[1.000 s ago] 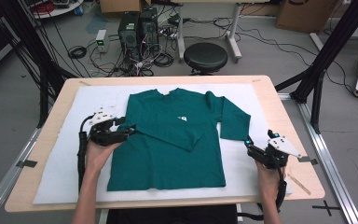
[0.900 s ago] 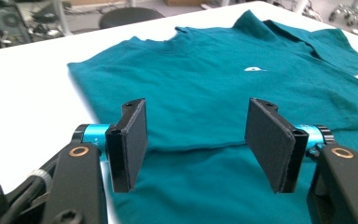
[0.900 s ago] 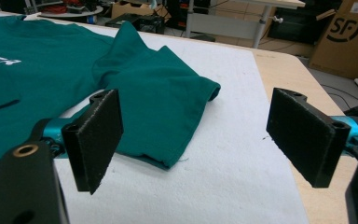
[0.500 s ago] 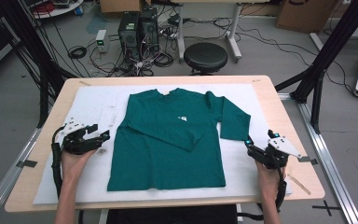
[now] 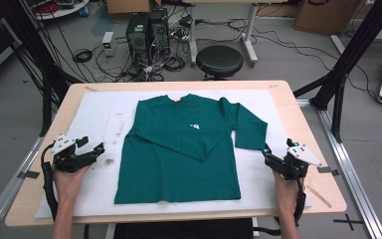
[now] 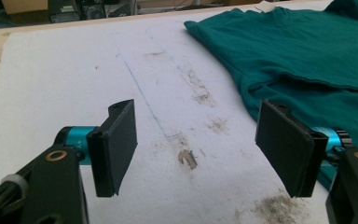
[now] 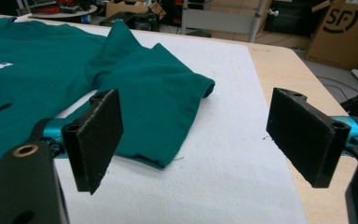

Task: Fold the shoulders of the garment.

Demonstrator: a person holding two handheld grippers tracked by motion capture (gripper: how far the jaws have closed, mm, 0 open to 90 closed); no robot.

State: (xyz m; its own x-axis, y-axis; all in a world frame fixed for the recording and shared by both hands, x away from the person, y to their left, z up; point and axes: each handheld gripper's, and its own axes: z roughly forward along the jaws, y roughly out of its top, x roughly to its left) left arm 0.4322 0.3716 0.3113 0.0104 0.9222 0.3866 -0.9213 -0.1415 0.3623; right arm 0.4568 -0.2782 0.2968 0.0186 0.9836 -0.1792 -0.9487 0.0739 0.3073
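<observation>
The green shirt [image 5: 179,149] lies flat on the white mat [image 5: 99,114], one sleeve folded over its chest; the left gripper [image 5: 95,151] is just left of the shirt, its jaws have just been opening with nothing between them; the right gripper [image 5: 267,154] is just right of the shirt, jaws apart and empty

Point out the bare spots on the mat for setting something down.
Free: the white mat left of the green shirt, by the left tongs; also the strip between the right sleeve and the right tongs. The shirt crowds the middle.
</observation>
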